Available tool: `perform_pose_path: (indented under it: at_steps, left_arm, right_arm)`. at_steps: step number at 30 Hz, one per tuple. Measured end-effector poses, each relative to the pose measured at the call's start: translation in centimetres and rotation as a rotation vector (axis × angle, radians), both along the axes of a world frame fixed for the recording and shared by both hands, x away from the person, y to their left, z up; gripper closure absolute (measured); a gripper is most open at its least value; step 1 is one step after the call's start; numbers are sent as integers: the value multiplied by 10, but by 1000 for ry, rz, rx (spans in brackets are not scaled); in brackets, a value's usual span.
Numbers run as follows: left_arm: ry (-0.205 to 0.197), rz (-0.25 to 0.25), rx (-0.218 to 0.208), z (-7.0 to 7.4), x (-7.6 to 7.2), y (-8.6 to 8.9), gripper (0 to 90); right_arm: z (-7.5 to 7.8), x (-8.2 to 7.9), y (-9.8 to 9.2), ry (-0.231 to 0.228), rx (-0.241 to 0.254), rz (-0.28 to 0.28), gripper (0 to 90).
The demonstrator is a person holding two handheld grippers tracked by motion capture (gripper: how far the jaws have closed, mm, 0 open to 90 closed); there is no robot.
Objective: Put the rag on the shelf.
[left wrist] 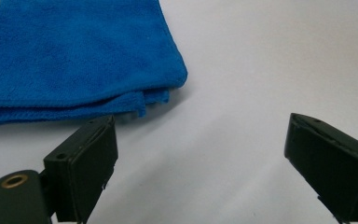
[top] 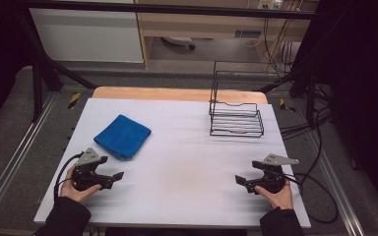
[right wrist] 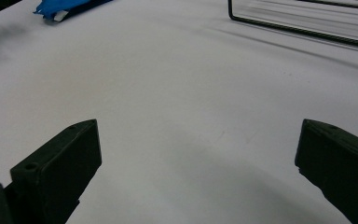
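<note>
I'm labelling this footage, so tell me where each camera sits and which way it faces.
High view: above the person's side, looking forward and down on the table; shows both hands, left gripper, right gripper.
Left gripper view: rides the left gripper, facing the blue cloth.
Right gripper view: rides the right gripper, facing the wire rack.
All share the blue cloth.

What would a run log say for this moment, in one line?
left gripper: open, empty, near blue cloth | right gripper: open, empty | wire rack: empty, far right of table
</note>
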State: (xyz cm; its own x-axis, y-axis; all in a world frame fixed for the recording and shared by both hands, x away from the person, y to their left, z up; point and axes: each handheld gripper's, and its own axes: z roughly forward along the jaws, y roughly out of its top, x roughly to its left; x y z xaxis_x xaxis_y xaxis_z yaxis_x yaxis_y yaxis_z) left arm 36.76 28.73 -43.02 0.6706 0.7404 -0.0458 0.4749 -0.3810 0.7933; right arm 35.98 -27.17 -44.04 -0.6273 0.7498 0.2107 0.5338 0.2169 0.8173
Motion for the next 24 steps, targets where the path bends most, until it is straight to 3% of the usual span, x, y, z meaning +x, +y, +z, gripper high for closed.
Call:
perform_pose_path:
  at_steps: [16, 24]
  left_arm:
    - [-2, -12, 1, 11, 0, -10, 89]
    - [-5, -2, 47, 24, 11, -21, 105]
  right_arm:
    - [0, 0, 2, 2, -4, -3, 9]
    - [0, 0, 3, 6, -13, 1, 9]
